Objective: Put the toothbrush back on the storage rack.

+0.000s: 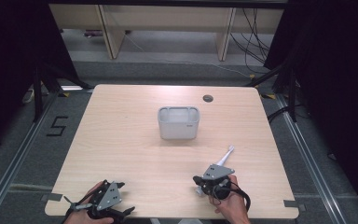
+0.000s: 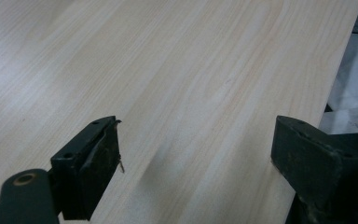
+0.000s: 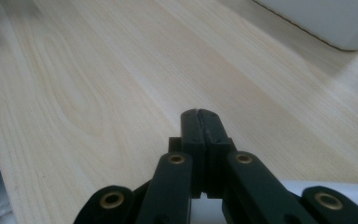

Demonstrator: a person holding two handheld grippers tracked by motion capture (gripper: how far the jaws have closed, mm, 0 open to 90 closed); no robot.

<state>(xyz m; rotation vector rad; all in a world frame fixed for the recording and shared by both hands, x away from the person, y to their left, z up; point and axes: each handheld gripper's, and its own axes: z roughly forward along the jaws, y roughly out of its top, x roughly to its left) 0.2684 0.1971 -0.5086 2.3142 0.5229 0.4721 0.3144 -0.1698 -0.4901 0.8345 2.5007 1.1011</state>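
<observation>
My right gripper rests low over the table's front right and points left. Its jaws are shut flat against each other, with nothing showing between the tips. A thin white brush-like stick lies on the table and runs out from under this gripper toward the far right. Under the gripper's links lies a white rounded part; I cannot tell what it is. My left gripper sits at the front left edge, open wide over bare wood.
A pale grey open bin stands mid-table, its corner in the right gripper view. A round cable hole lies at the back. In the left gripper view the table's near edge is at the right, with white cloth beyond it.
</observation>
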